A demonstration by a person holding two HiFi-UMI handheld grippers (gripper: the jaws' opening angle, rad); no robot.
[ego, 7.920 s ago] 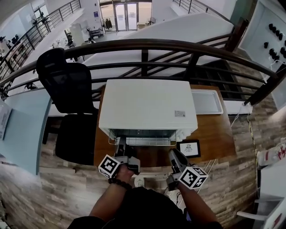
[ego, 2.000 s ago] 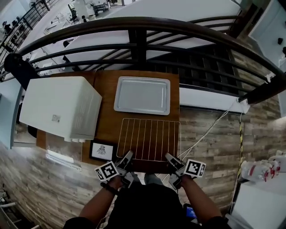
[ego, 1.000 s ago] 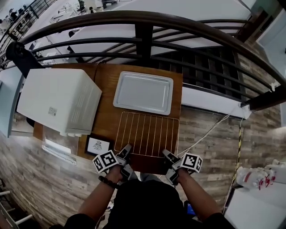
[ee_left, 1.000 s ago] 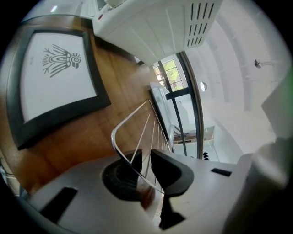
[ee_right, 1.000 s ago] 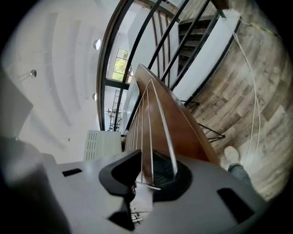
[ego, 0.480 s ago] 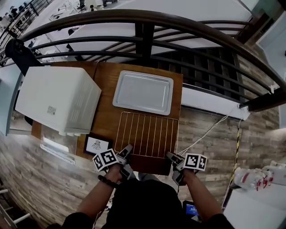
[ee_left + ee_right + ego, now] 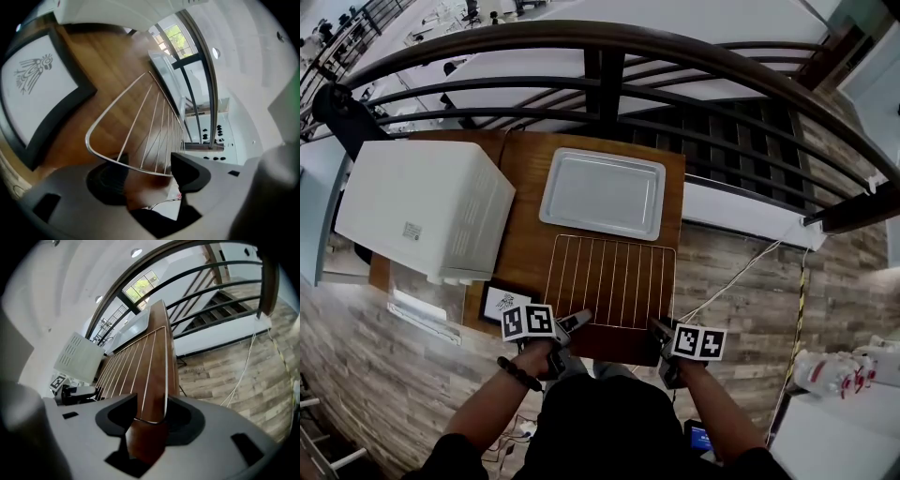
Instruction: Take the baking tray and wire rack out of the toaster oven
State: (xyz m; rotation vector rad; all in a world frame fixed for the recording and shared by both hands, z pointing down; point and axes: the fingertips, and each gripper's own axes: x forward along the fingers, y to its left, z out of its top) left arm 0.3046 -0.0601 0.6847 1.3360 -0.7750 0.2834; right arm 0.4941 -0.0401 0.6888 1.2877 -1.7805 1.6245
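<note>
Jaws on both hand-held grippers have just been opening, and the grip seen half a second ago is gone. The left hand-held gripper [image 7: 578, 322] stands wide, with the near left corner of the wire rack [image 7: 609, 279] crossing between its pads but not pinched. The right hand-held gripper [image 7: 657, 327] is partly open, with the near right corner loose between its jaws. The rack lies flat on the tabletop [image 7: 525, 239], where it was before. Its far edge is just beside the baking tray [image 7: 602, 194]. Its near and right edges run close to the tabletop's edges, with floor beyond. Bare wood lies to the left, between the rack and the toaster oven [image 7: 422, 208], and a framed picture [image 7: 499, 302] sits at the near left.
</note>
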